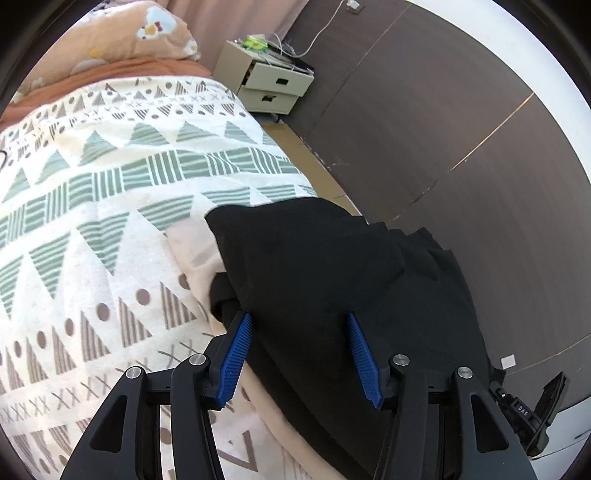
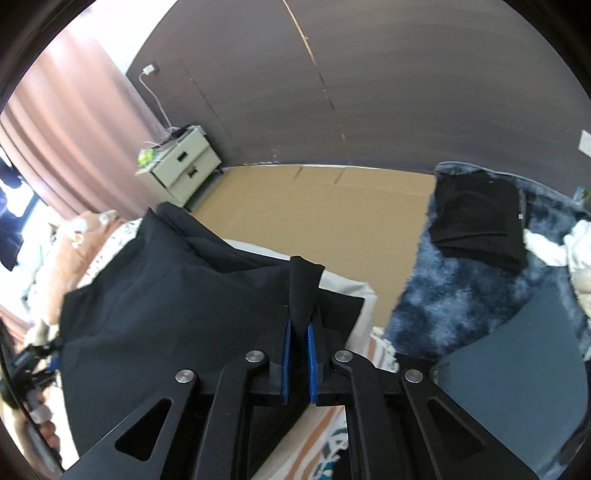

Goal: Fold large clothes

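A large black garment [image 1: 332, 266] lies bunched at the right edge of the bed, partly hanging over the side. My left gripper [image 1: 299, 321] is open, its blue pads on either side of a raised fold of the black cloth, not clamping it. In the right wrist view the same black garment [image 2: 166, 314] spreads over the bed. My right gripper [image 2: 300, 326] is shut on a pinched edge of the garment, which sticks up between the blue pads.
The bed has a patterned cover [image 1: 110, 221] and an orange quilt [image 1: 147, 33]. A white nightstand [image 1: 269, 83] stands by the dark wall. Cardboard [image 2: 332, 206] covers the floor. A blue furry seat [image 2: 461, 295] holds a folded black garment [image 2: 476, 221] and white cloth [image 2: 554, 243].
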### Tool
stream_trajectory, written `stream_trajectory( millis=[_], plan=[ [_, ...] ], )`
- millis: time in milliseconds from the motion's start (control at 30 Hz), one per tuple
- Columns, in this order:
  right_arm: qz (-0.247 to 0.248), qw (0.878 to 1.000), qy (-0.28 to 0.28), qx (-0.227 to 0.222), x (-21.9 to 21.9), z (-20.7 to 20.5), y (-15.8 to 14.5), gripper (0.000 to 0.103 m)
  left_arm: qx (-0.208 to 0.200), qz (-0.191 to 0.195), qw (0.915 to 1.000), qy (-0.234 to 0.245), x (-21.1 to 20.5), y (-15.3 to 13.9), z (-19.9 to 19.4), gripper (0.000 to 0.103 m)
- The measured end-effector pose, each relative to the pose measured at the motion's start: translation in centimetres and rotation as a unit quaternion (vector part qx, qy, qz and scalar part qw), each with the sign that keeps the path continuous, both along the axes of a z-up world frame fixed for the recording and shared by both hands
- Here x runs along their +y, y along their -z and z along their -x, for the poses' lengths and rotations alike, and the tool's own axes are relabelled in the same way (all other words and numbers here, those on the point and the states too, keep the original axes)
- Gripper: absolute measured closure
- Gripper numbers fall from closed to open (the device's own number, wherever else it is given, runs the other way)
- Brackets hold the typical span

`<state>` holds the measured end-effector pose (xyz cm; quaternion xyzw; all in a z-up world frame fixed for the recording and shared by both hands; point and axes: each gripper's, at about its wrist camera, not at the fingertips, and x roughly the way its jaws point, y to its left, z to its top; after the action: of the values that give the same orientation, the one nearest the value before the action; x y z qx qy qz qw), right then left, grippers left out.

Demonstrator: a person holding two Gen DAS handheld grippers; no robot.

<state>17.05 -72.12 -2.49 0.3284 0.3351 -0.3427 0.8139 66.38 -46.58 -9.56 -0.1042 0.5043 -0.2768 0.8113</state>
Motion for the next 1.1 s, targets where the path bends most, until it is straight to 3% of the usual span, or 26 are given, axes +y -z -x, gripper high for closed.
stream_trajectory(
  millis=[100,133,333,400,533,633,733,867,1100],
  plan=[
    [-0.002,1.000,0.009,0.002,0.5,0.9,-0.8,0.079,-0.020,-0.018,0.9996,-0.008,1.0,-1.2,0.4,0.043],
    [-0.004,1.000,0.009,0.001,0.7,1.2,-1.0,0.070,-0.020,-0.019,0.9996,-0.006,1.3,-1.4,0.5,0.043],
    [0.003,1.000,-0.014,-0.013,3.7,3.3,-3.5,0.067,-0.028,-0.019,0.9994,0.003,4.1,-3.5,2.2,0.042],
    [0.006,1.000,-0.019,-0.013,4.9,3.9,-4.4,0.065,-0.028,-0.013,0.9995,0.001,5.4,-4.5,3.1,0.038],
    [0.014,0.999,-0.027,-0.022,7.4,5.1,-6.5,0.039,-0.049,-0.012,0.9987,0.006,7.2,-7.1,5.9,0.027],
    [0.023,0.999,-0.041,-0.025,9.4,5.7,-8.0,0.031,-0.068,-0.018,0.9975,0.009,8.5,-9.4,8.3,0.027],
    [0.030,0.998,-0.053,-0.019,11.5,6.2,-9.5,0.003,-0.081,-0.009,0.9967,0.009,10.2,-11.5,10.4,0.017],
    [0.046,0.997,-0.064,-0.021,14.6,7.4,-11.5,0.001,-0.113,-0.003,0.9936,0.012,12.5,-14.2,13.9,0.003],
    [0.062,0.995,-0.071,-0.041,19.0,9.7,-13.6,0.000,-0.144,0.021,0.9892,0.015,16.7,-17.4,19.3,0.000]
  ],
)
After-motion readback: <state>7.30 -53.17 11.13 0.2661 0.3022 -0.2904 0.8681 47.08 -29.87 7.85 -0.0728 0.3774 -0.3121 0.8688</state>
